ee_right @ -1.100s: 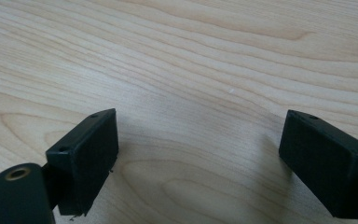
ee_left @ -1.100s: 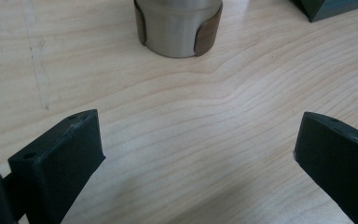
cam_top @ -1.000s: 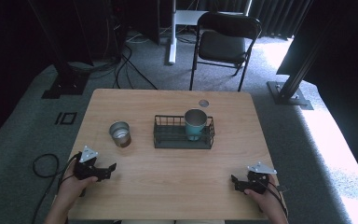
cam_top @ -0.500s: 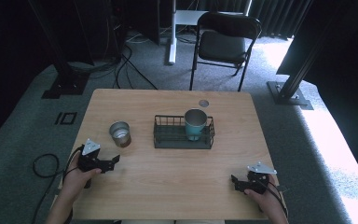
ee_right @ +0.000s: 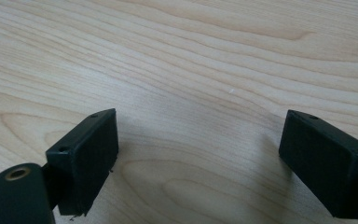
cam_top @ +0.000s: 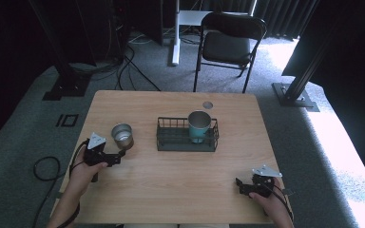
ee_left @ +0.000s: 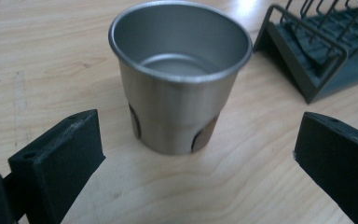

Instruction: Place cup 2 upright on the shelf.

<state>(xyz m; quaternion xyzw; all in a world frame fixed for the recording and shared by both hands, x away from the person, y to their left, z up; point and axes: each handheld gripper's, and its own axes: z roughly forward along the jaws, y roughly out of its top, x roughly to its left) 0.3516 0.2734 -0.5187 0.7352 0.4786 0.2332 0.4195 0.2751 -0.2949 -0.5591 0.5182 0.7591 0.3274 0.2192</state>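
Looks like a lab or recording studio: bare wooden table (cam_top: 171, 180) on grey carpet (cam_top: 33, 123), black curtains (cam_top: 285, 16) at the far side, metal rig stands (cam_top: 297, 92) left and right, loose cables (cam_top: 128, 66), one folding chair (cam_top: 230, 42).

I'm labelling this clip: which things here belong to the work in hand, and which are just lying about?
In the work:
left gripper, open
small bare steel cup

Lying about:
dark wire basket
teal metal cup inside it
right gripper, open over bare table
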